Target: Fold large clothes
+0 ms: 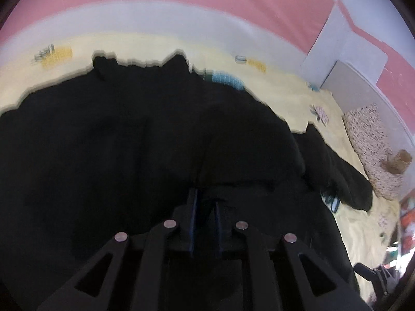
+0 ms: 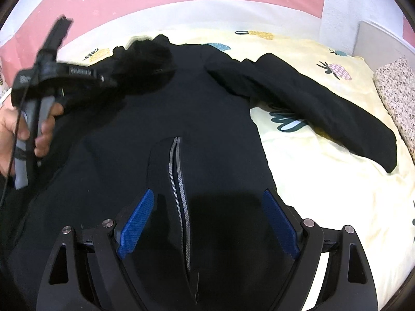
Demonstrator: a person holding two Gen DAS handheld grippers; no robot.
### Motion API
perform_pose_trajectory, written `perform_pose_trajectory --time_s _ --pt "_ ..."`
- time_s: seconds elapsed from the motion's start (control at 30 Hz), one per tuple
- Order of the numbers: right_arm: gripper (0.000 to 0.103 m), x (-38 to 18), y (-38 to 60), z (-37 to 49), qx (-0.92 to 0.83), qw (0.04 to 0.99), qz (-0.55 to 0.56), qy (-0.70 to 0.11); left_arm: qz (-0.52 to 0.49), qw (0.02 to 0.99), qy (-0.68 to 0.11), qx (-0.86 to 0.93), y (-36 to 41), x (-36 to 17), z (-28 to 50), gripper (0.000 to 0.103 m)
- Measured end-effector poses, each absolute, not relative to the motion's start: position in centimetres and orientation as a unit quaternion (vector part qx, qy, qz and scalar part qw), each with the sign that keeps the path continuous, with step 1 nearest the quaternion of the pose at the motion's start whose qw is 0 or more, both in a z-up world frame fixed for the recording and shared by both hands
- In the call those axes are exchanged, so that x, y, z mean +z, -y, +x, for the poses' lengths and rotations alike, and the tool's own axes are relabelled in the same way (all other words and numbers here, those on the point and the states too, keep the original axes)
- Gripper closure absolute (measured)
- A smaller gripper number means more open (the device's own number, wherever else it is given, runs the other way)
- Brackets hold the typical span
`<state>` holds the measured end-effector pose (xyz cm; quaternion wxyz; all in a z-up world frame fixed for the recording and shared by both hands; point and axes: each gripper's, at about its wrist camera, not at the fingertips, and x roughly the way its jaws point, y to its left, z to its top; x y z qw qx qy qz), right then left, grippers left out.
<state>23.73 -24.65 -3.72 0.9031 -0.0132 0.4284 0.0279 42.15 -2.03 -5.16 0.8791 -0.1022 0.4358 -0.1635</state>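
- Two grippers were in my feeds. The left gripper [image 1: 205, 207] had its blue pads nearly together, with a fold of the black jacket [image 2: 207, 129] pinched between them, though black on black made the exact bite hard to read.
- From the right wrist I saw that same left gripper [image 2: 124, 59] blurred at the upper left, a bunch of dark cloth at its tip, and my left hand [image 2: 23, 132] on its grey handle, partly cut off by the frame edge.
- The right gripper [image 2: 207, 223] hung with its blue pads [image 2: 136, 223] spread wide, nothing between them but the jacket lying below; I could not tell whether the tips touched the cloth.
- The jacket lay spread on the pale yellow pineapple-print sheet [image 2: 324, 155], its zipper [image 2: 181, 194] running up between the right fingers, one sleeve [image 2: 311, 103] stretched out to the right.
- The jacket's left side ran out of sight behind the hand.
- A speckled pillow [image 2: 396, 93] sat at the bed's far right edge, cut off by the lens rim.
- The left view was smeared, with the jacket's outline jagged.
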Motion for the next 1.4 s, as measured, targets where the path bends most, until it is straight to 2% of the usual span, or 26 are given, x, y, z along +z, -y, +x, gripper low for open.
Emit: perform_pose_trajectory --time_s 0.13,0.17,0.2,0.23,0.27,0.3,0.57,0.6,0.63,0.7,0.77,0.87,1.0,1.1,1.23,1.4 --pt "0.017 -2.9 24.5 24.1 0.033 0.908 -0.005 -0.418 -0.117 0.882 -0.414 -0.191 1.1 -3.5 40.5 0.086" --pt "0.017 -2.6 24.4 24.3 0.034 0.909 -0.004 -0.416 -0.125 0.882 -0.409 -0.200 0.5 -2.8 39.9 0.076" --pt "0.017 -2.3 24.2 24.6 0.038 0.910 -0.001 -0.413 -0.133 0.881 -0.402 -0.209 -0.2 -2.1 39.4 0.051" --pt "0.017 -2.0 24.0 25.0 0.043 0.911 0.002 -0.410 -0.139 0.883 -0.393 -0.216 -1.0 -1.5 38.8 0.033" --pt "0.017 -1.7 23.6 25.4 0.047 0.913 0.004 -0.406 -0.148 0.883 -0.382 -0.229 -1.9 -0.9 38.1 0.007" --pt "0.017 -1.5 23.4 25.6 0.050 0.913 0.004 -0.404 -0.155 0.884 -0.372 -0.235 -2.7 -0.5 37.4 0.005" --pt "0.017 0.4 19.8 30.0 0.085 0.917 0.004 -0.390 -0.141 0.925 -0.322 -0.142 -12.3 2.6 35.1 0.005" --pt "0.017 0.4 19.2 31.2 0.092 0.916 0.006 -0.391 -0.143 0.929 -0.322 -0.117 -14.1 2.5 35.3 0.009" --pt "0.018 0.4 18.8 32.0 0.099 0.914 0.009 -0.392 -0.145 0.929 -0.326 -0.093 -15.7 2.1 35.6 0.013" --pt "0.024 0.2 17.6 34.5 0.109 0.913 0.014 -0.392 -0.149 0.927 -0.340 -0.052 -18.4 1.1 36.3 0.041" --pt "0.040 -0.3 16.3 37.1 0.111 0.915 0.001 -0.388 -0.164 0.918 -0.359 -0.030 -20.4 -0.8 37.0 0.055" --pt "0.052 -3.5 15.0 40.8 0.097 0.898 -0.023 -0.429 -0.178 0.892 -0.415 -0.015 -21.8 -5.5 38.1 0.074" --pt "0.052 -6.4 16.7 43.5 0.100 0.882 0.017 -0.460 -0.174 0.897 -0.404 -0.030 -21.4 -6.4 36.4 0.074" --pt "0.052 -5.6 16.9 43.6 0.078 0.888 -0.007 -0.453 -0.150 0.905 -0.396 -0.040 -20.6 -4.6 36.1 0.074" --pt "0.058 -2.6 17.0 43.0 0.064 0.912 -0.012 -0.404 -0.124 0.928 -0.351 -0.016 -20.6 -2.3 39.1 0.074" --pt "0.059 -3.7 16.7 44.6 0.078 0.902 -0.009 -0.424 -0.113 0.905 -0.409 0.013 -20.3 -5.7 43.9 0.074"
